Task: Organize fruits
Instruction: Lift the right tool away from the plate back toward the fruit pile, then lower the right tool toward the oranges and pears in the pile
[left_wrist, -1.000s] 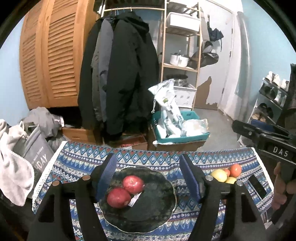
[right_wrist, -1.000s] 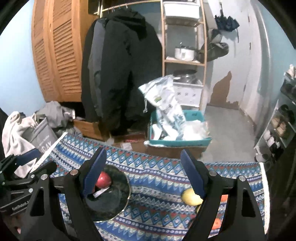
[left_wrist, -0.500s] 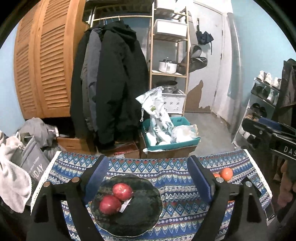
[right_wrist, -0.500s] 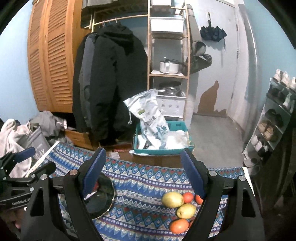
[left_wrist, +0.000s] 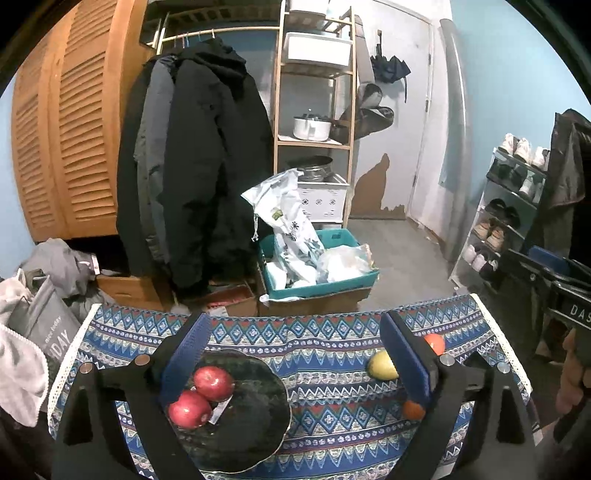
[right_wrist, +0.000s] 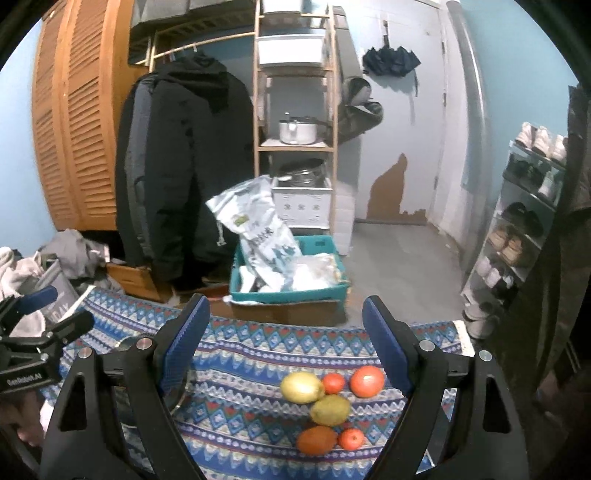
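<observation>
Left gripper (left_wrist: 295, 354) jaws opening, right gripper (right_wrist: 286, 332) jaws wide, both empty above the tablecloth's (right_wrist: 258, 347) far edge.

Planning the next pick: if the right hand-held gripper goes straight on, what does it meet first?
Probably the loose fruit pile: the yellow fruit lies between the open right hand-held gripper jaws. Depth is uncertain.

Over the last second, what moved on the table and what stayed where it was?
The left gripper has opened wider over the dark plate, nothing between its pads, and both cameras have backed off. The right gripper now frames the loose fruit pile, earlier half hidden behind its finger. Its jaws are opening slightly, holding nothing. Unchanged: two red apples on the plate, the patterned cloth.
</observation>
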